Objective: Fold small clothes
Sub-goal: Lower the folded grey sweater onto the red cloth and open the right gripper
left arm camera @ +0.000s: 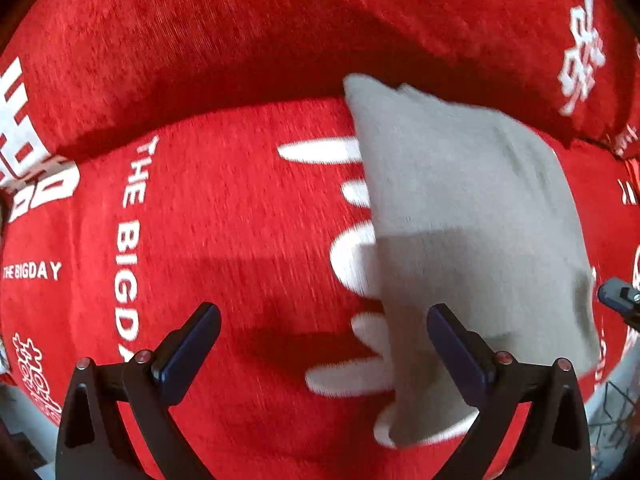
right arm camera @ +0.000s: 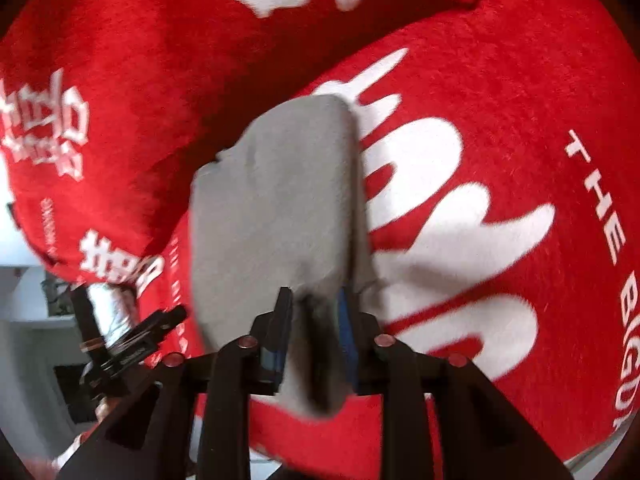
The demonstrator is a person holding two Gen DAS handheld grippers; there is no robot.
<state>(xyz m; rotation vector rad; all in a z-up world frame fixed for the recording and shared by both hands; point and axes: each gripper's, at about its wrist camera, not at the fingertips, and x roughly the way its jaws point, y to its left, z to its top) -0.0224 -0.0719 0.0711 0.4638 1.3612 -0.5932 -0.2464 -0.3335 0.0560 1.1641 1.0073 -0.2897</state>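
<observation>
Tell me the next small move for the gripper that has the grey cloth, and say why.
Probably carry the pinched edge across and lay it over the rest of the grey garment. The right gripper is shut on a bunched edge of it and holds that edge raised off the red cushion, while the far part still lies there. The left gripper is open and holds nothing, so it could pin the cloth.
</observation>
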